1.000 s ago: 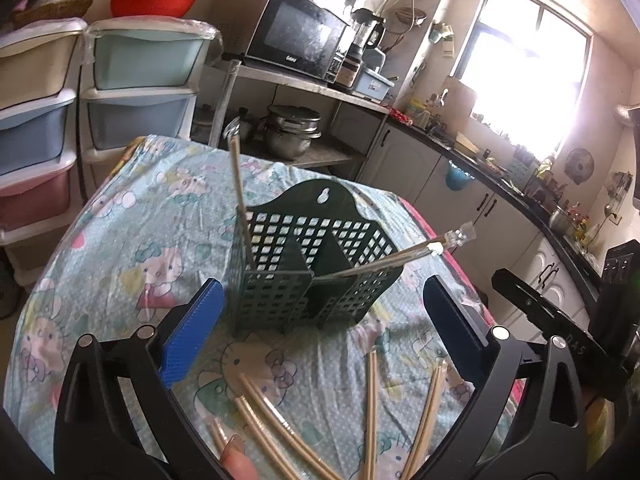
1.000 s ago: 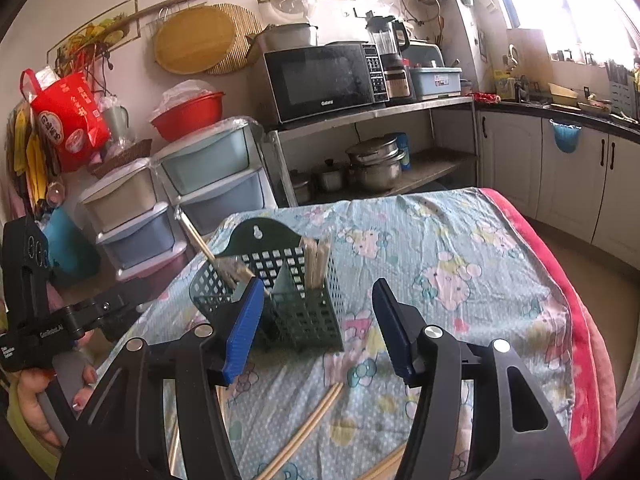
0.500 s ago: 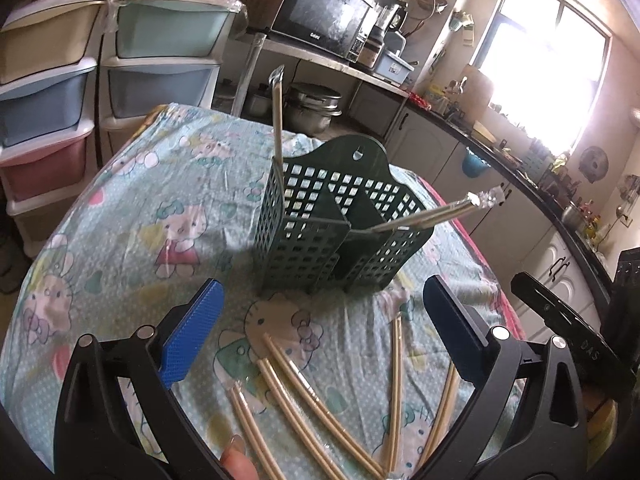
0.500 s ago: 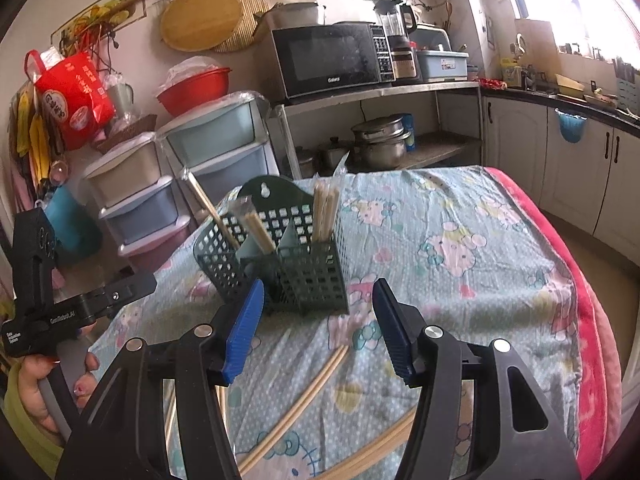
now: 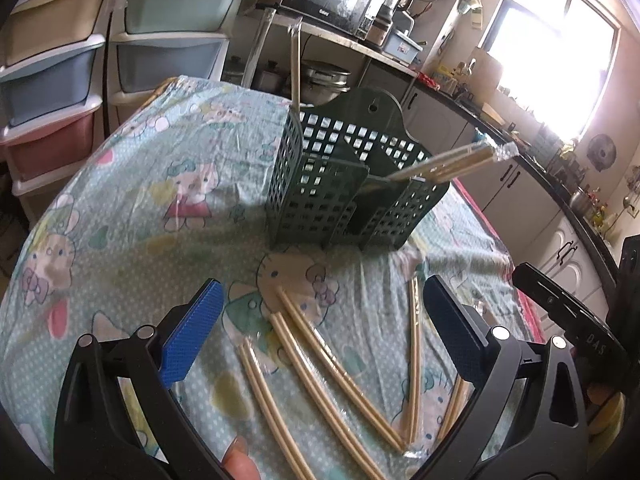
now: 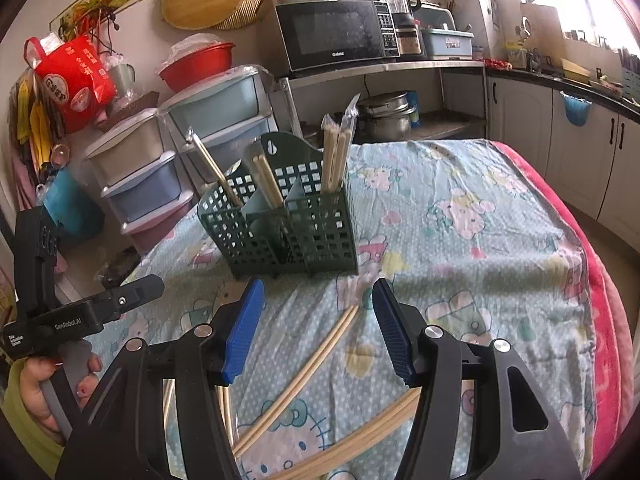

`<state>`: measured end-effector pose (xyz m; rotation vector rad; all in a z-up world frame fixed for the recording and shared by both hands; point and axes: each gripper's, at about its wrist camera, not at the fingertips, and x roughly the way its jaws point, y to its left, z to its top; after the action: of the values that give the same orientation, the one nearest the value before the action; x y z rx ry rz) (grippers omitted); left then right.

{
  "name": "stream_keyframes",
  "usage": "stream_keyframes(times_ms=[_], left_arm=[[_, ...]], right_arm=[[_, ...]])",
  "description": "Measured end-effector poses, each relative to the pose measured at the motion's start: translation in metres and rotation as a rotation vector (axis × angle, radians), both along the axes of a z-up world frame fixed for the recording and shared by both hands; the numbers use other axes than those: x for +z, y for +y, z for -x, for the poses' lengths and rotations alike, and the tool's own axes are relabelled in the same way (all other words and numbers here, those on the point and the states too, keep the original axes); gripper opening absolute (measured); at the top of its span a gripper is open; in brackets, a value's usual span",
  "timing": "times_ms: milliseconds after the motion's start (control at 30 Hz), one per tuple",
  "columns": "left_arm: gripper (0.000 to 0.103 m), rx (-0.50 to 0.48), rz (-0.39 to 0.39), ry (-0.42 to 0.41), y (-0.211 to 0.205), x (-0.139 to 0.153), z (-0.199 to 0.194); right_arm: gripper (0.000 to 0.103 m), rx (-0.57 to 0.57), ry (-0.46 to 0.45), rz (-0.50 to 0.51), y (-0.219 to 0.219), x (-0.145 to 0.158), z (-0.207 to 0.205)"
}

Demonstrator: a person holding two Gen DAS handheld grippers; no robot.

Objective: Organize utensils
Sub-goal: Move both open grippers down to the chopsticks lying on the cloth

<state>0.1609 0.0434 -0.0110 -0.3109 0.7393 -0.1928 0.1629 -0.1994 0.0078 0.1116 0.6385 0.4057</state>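
Two grippers hang over a table spread with a pale blue cartoon-print cloth (image 5: 168, 152). On that cloth stands a dark green perforated utensil holder (image 5: 352, 188), upright, divided into three compartments. Seen from the right wrist, each compartment has wrapped chopsticks in it: one pair leans out of the left compartment (image 6: 212, 168), another stands tilted in the middle one (image 6: 266, 180), and a bundle stands nearly upright in the right one (image 6: 336, 152). More wrapped chopsticks lie loose on the cloth on the near side of the holder, apart from it. From the left wrist, three pairs fan out (image 5: 320, 364) between the fingers of the left gripper (image 5: 320, 334), a fourth pair (image 5: 414, 356) lies nearer its right-hand finger, and a fifth shows partly behind that finger. The left gripper's jaws are spread wide with nothing pinched; a fingertip (image 5: 240, 460) shows at the bottom edge. The right gripper (image 6: 318, 328) is also spread, about halfway, empty, with one loose pair (image 6: 304, 376) on the cloth running between its blue pads (image 6: 242, 332). In the right wrist view a hand (image 6: 44, 384) grips the handle of the left gripper at the left edge. Behind the table stand plastic drawer units (image 6: 148, 176) and a microwave (image 6: 336, 34) on a shelf.
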Motion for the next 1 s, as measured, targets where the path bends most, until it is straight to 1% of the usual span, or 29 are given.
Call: stream_keyframes(times_ms=[300, 533, 600, 633, 700, 767, 1000], left_arm=[[0.092, 0.004, -0.005, 0.038, 0.004, -0.016, 0.007], [0.092, 0.015, 0.004, 0.071, 0.009, -0.028, 0.010], [0.089, 0.018, 0.007, 0.085, 0.011, -0.033, 0.010], [0.085, 0.020, 0.012, 0.092, 0.013, -0.035, 0.009], [0.081, 0.024, 0.015, 0.110, 0.015, -0.041, 0.009], [0.071, 0.025, 0.014, 0.123, 0.016, -0.045, 0.009], [0.055, 0.014, 0.012, 0.168, 0.019, -0.058, 0.009]], right_arm=[[0.054, 0.022, 0.033, 0.008, 0.006, -0.012, 0.002], [0.054, 0.042, 0.078, 0.018, 0.012, -0.026, -0.002], [0.054, 0.049, 0.092, 0.023, 0.014, -0.030, -0.004], [0.054, 0.054, 0.101, 0.026, 0.016, -0.033, -0.005], [0.054, 0.056, 0.114, 0.030, 0.018, -0.037, -0.007], [0.054, 0.061, 0.130, 0.031, 0.019, -0.042, -0.009], [0.050, 0.070, 0.164, 0.037, 0.025, -0.052, -0.015]])
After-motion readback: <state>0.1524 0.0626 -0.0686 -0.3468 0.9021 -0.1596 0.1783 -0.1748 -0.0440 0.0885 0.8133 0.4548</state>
